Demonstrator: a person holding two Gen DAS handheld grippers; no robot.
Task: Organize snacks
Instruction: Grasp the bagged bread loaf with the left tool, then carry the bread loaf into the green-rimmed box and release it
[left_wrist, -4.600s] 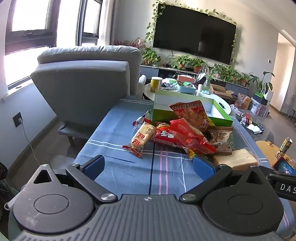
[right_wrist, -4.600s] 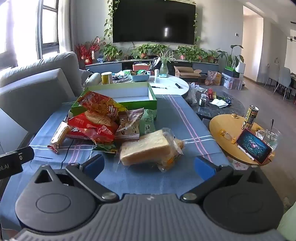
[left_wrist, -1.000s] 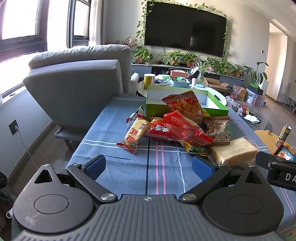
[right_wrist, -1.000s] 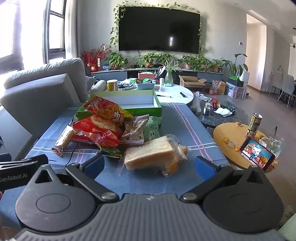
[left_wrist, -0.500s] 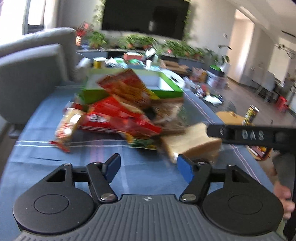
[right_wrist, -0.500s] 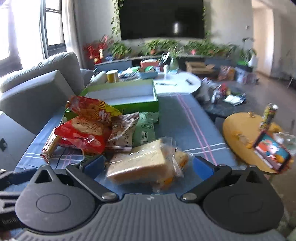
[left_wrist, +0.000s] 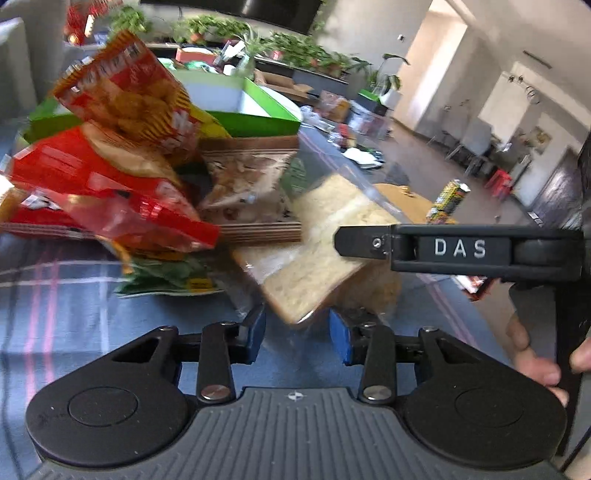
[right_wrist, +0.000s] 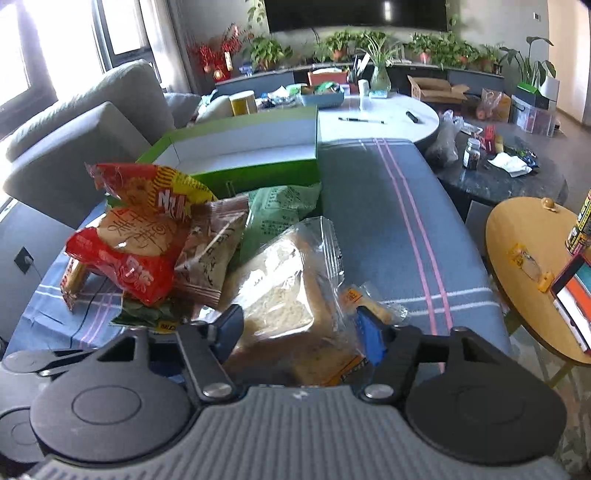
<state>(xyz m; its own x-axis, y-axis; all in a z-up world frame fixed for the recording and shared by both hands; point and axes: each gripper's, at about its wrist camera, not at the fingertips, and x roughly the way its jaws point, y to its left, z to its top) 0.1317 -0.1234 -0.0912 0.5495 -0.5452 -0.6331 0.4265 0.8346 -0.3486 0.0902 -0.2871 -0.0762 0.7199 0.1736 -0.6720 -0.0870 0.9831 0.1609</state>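
Observation:
A clear bag of sliced bread (right_wrist: 284, 291) lies at the near end of a snack pile on the blue striped tablecloth (right_wrist: 388, 221). My right gripper (right_wrist: 299, 332) is open, and its fingers straddle the bread bag's near end. In the left wrist view the right gripper's black finger (left_wrist: 461, 251) crosses above the bread (left_wrist: 314, 266). My left gripper (left_wrist: 297, 334) has narrow jaws that are closing, with the bread's near corner between the blue pads (left_wrist: 255, 332); no firm press shows. Behind the bread lie red crisp bags (right_wrist: 129, 251), a brown packet (right_wrist: 210, 254) and a green packet (right_wrist: 280, 210).
An open green box (right_wrist: 243, 162) stands behind the pile. A small orange packet (right_wrist: 373, 302) lies right of the bread. A round wooden side table (right_wrist: 524, 236) with a can and a phone stands to the right, a grey armchair (right_wrist: 74, 147) to the left. A hand (left_wrist: 535, 365) holds the right gripper.
Both grippers have dropped and pushed forward onto the bread. The left one swung right towards it and its jaws went from wide to narrow. The right jaws kept their width.

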